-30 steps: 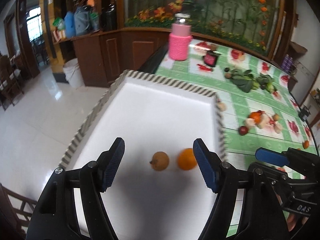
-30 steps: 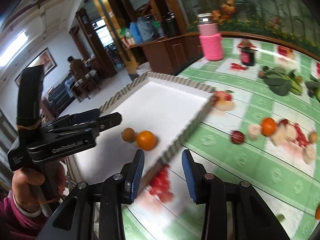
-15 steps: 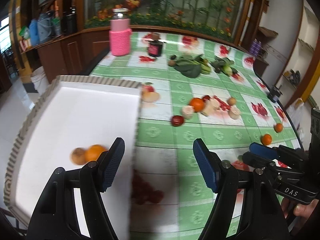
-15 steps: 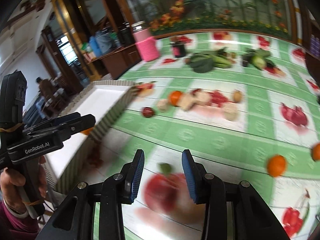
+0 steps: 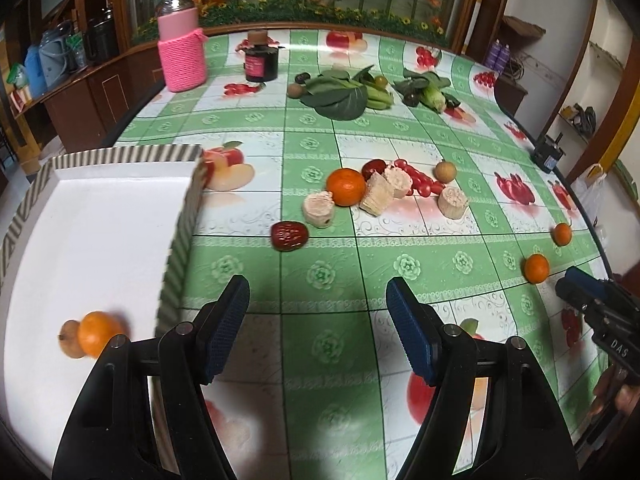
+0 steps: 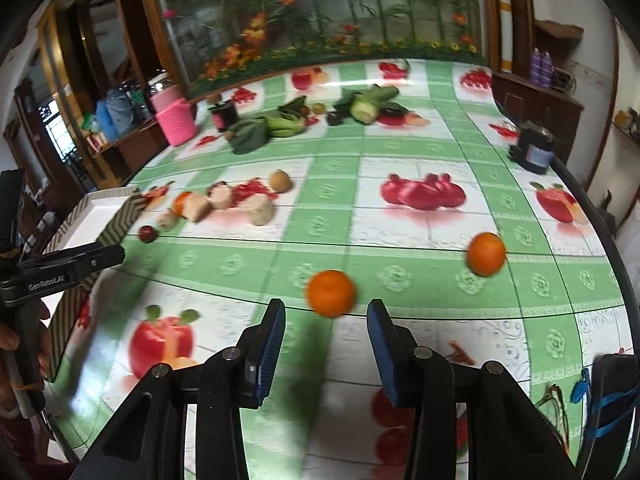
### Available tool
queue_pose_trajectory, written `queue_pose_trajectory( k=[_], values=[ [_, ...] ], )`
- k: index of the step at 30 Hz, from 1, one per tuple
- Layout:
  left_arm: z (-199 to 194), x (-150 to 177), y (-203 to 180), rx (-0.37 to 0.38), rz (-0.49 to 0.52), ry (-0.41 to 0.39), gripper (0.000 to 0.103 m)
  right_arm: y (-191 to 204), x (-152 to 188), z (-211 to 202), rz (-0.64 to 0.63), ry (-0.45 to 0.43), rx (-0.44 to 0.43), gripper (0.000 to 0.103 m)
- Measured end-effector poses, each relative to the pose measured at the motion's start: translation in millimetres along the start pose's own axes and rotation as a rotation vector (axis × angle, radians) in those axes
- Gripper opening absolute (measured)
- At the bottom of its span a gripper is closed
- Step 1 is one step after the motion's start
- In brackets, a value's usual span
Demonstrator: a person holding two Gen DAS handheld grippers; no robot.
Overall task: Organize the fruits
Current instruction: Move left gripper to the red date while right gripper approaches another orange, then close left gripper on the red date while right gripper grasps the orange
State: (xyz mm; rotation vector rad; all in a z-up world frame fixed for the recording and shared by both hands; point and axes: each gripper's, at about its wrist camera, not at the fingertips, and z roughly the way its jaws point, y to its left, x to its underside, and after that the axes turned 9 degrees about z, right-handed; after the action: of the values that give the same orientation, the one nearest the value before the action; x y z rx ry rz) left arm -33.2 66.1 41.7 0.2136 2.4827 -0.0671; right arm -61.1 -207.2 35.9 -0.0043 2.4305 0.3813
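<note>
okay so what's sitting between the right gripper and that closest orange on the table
Nothing. In the right wrist view, only bare fruit-print tablecloth shows between the open right gripper and the nearest orange, which sits just beyond its fingertips.

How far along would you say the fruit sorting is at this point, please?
Early on. Done: an orange and a brown fruit lie in the white tray. In hand: nothing; the left tool is open over bare tablecloth, and the right tool, its jaws just opening, points at the nearest loose orange without touching it. Left: another orange beside it, plus the central cluster's orange and red date.
</note>
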Motion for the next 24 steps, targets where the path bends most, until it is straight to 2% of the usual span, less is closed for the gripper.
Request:
queue_pose_trajectory(
  k=[10, 11, 14, 18, 19, 20, 22, 23, 24],
  values=[
    [22.6, -17.9, 3.9, -0.046, -0.013, 0.039, 0.072, 3.1, -10.3, 38.9, -0.049, 0.090, -0.022, 0.044],
    [25.7, -20.4, 5.0, -0.056, -0.016, 0.042, 0.072, 3.5, -10.8, 40.7, -0.050, 0.088, -0.035, 0.044],
    [36.3, -25.1, 9.0, -0.072, -0.022, 0.060, 0.072, 3.3, -11.8, 43.1, -0.044, 0.074, -0.077, 0.031],
    [49.9, -26.5, 11.0, -0.096, 0.002, 0.083, 0.071, 7.5, -10.2, 44.9, -0.072, 0.062, -0.074, 0.032],
    [52.5, -26.1, 11.9, -0.088, 0.005, 0.082, 0.069, 7.3, -10.4, 45.2, -0.071, 0.062, -0.076, 0.032],
    [53.4, -25.7, 12.7, -0.074, 0.005, 0.078, 0.058, 6.6, -10.5, 45.3, -0.067, 0.061, -0.081, 0.031],
    [55.9, -25.2, 14.9, -0.072, 0.005, 0.077, 0.044, 6.0, -10.6, 45.6, -0.065, 0.060, -0.085, 0.031],
    [55.6, -25.3, 15.7, -0.078, 0.010, 0.072, 0.031, 5.7, -10.7, 45.6, -0.065, 0.060, -0.085, 0.032],
    [54.9, -25.4, 16.6, -0.079, 0.012, 0.067, 0.027, 5.9, -10.6, 45.7, -0.067, 0.059, -0.085, 0.032]
  ],
)
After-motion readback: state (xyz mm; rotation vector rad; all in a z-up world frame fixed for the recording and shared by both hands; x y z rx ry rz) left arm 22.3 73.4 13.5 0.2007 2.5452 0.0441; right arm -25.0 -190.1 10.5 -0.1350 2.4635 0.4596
